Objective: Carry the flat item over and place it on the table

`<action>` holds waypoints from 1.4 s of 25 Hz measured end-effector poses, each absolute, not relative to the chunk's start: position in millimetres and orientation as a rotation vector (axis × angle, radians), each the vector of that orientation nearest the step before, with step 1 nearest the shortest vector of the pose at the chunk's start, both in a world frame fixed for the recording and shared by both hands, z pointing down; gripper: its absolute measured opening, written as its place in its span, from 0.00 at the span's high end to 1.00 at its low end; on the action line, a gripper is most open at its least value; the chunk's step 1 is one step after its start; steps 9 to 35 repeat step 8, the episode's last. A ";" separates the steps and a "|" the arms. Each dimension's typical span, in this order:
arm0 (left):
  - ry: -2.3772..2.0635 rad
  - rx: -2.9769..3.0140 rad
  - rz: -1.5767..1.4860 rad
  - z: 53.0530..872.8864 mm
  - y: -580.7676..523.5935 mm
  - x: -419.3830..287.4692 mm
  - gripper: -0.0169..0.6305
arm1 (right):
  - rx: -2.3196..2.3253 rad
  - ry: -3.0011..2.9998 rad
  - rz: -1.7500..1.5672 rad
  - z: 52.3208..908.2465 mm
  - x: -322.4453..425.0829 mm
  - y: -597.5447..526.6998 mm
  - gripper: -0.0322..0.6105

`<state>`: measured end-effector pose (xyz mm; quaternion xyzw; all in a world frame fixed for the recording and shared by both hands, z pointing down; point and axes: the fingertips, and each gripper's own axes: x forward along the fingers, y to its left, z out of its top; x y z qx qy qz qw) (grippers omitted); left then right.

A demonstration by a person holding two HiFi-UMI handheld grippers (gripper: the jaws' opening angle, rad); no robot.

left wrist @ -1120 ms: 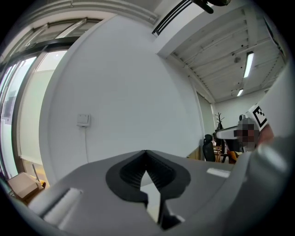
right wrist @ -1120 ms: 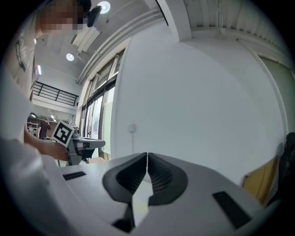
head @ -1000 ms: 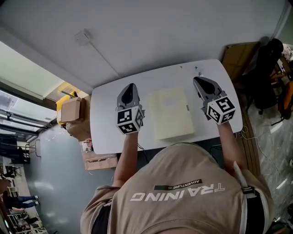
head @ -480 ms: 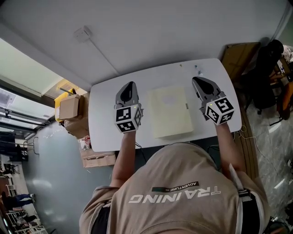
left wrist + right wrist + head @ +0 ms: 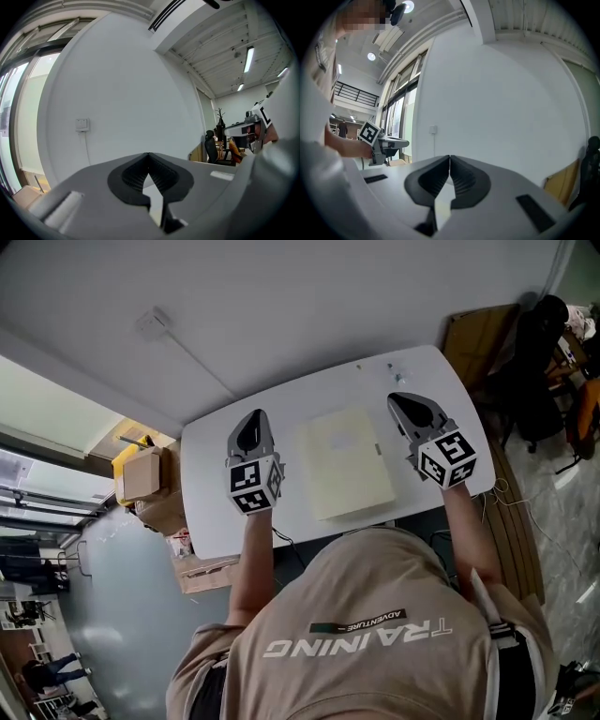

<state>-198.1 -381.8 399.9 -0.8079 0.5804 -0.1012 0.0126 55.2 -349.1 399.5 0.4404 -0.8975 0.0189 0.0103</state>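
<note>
Left gripper (image 5: 254,416): held over the left part of the white table (image 5: 208,493), pointed toward the far wall. Its jaws are seen pressed together with nothing between them, so no load is carried on this side.

Flat item (image 5: 344,463): a pale, cream-coloured sheet, laid flat near the middle of the table, long edges running near to far. It is touched by neither gripper and is flanked by both, well inside the table edges, so it is judged to be resting stably and already placed.

Right gripper (image 5: 396,399): held over the right part of the table, just beside the item's far right corner. Its jaws are likewise closed on nothing. Both tools are judged to be parked clear so that the sheet is not disturbed.
</note>
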 end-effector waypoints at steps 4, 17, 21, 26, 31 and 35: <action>1.799 -2.532 -0.337 402.3 -382.8 -195.4 0.96 | 1.392 -2.804 0.065 397.2 61.2 -348.8 0.94; 1.808 -2.523 -0.356 405.2 -385.6 -198.3 0.97 | 1.372 -2.790 0.049 401.8 60.8 -348.9 0.94; 1.808 -2.523 -0.356 405.2 -385.6 -198.3 0.97 | 1.372 -2.790 0.049 401.8 60.8 -348.9 0.94; 1.808 -2.523 -0.356 405.2 -385.6 -198.3 0.97 | 1.372 -2.790 0.049 401.8 60.8 -348.9 0.94; 1.808 -2.523 -0.356 405.2 -385.6 -198.3 0.97 | 1.372 -2.790 0.049 401.8 60.8 -348.9 0.94; 1.808 -2.523 -0.356 405.2 -385.6 -198.3 0.97 | 1.372 -2.790 0.049 401.8 60.8 -348.9 0.94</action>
